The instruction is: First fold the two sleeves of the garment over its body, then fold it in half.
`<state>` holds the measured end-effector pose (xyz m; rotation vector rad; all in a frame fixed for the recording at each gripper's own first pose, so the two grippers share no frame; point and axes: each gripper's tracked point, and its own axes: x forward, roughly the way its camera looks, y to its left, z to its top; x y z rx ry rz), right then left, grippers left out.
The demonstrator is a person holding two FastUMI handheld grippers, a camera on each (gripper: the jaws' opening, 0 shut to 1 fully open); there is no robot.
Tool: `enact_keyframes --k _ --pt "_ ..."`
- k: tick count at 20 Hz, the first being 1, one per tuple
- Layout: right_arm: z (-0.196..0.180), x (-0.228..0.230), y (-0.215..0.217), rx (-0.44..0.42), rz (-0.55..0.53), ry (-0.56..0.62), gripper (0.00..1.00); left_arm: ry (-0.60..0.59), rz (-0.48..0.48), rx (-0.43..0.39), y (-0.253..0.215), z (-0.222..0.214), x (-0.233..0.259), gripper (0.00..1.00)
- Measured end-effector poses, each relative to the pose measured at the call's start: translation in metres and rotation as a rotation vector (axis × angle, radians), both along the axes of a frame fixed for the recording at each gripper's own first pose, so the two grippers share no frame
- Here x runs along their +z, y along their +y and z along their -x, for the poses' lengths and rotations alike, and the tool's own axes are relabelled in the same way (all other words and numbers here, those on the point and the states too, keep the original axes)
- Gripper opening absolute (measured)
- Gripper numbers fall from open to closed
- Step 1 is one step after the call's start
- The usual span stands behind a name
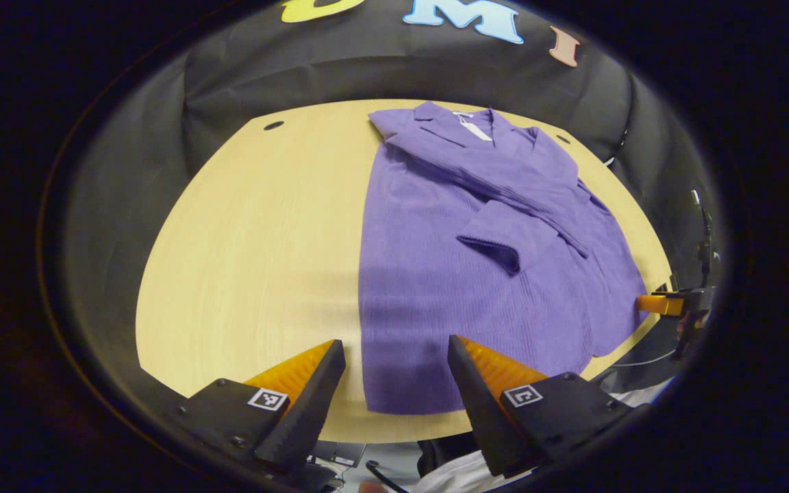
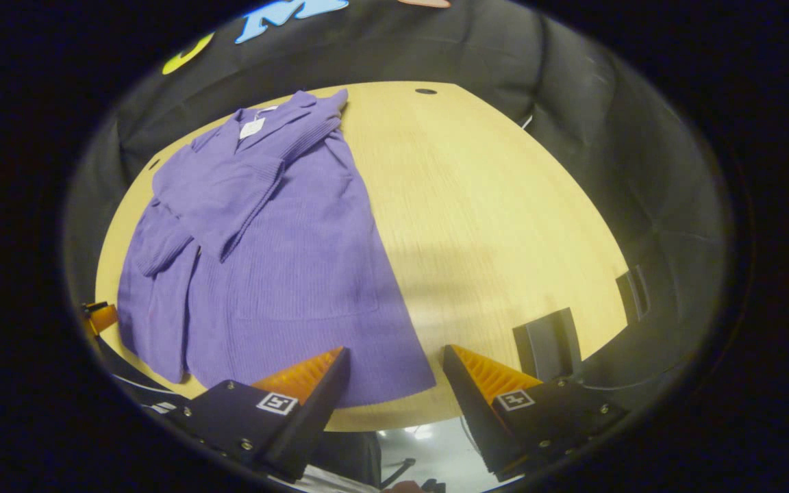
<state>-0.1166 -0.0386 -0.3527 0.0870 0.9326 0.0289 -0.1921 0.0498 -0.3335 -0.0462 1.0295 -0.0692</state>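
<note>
A purple knit garment [image 1: 477,274] lies flat on a round wooden table [image 1: 251,246], collar toward the far edge and hem toward the near edge, with both sleeves already laid across its body. In the left gripper view the left gripper [image 1: 394,383] hovers over the near edge of the table, its fingers spread wide with nothing between them, framing the hem's left corner. That view also catches the other gripper's tip [image 1: 661,304] at the far right, just beside the garment's right edge, and shows one folded sleeve [image 1: 504,239] ending in a cuff on the chest.

The right gripper view shows the right gripper [image 2: 394,383] likewise released, jaws apart above the hem's right corner, touching nothing. This view picks out a white label [image 2: 252,127] at the collar, a dark slotted block [image 2: 550,342] standing on the table's near right side, and a cable hole [image 2: 426,91] near the far edge. Black cloth walls ring the table.
</note>
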Motion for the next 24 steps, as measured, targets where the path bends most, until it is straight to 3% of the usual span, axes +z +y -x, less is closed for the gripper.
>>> enact_keyframes --k 6,10,11,13,16,17,18,19,21,22,23,24 --pt "0.002 -0.003 0.004 0.014 -0.011 0.038 0.91 0.061 -0.012 -0.005 -0.004 0.016 -0.024 0.99" --pt "0.007 -0.005 0.01 0.012 -0.008 0.067 0.99 0.042 -0.041 -0.038 -0.011 0.014 -0.025 1.0" --pt "0.008 -0.006 0.011 0.014 -0.01 0.074 0.9 0.041 -0.041 -0.058 -0.016 0.014 -0.026 0.98" --pt "0.007 -0.005 0.015 0.038 -0.006 0.085 0.89 0.04 -0.042 -0.101 -0.026 0.014 -0.024 0.76" --pt "0.005 -0.004 0.027 0.072 -0.002 0.096 0.63 0.04 -0.034 -0.108 -0.034 0.012 -0.025 0.43" --pt "0.007 -0.003 0.03 0.071 -0.003 0.099 0.46 0.038 -0.026 -0.1 -0.035 0.011 -0.025 0.37" --pt "0.006 -0.002 0.032 0.07 -0.008 0.1 0.39 0.04 -0.022 -0.083 -0.036 0.01 -0.025 0.23" --pt "0.005 -0.003 0.034 0.065 -0.008 0.103 0.25 0.048 -0.023 -0.077 -0.036 0.01 -0.024 0.18" --pt "0.006 -0.002 0.034 0.088 0.0 0.111 0.22 0.038 -0.011 -0.074 -0.038 0.006 -0.025 0.18" --pt "-0.004 0.0 0.036 0.064 -0.033 0.077 0.22 0.04 0.0 -0.066 -0.037 0.008 -0.022 0.07" --pt "0.004 0.011 0.035 0.051 -0.055 0.114 0.06 0.034 0.011 -0.075 -0.037 0.007 -0.022 0.07" --pt "0.002 0.0 0.04 0.053 -0.082 0.118 0.04 0.029 0.024 -0.072 -0.038 0.008 -0.021 0.07"
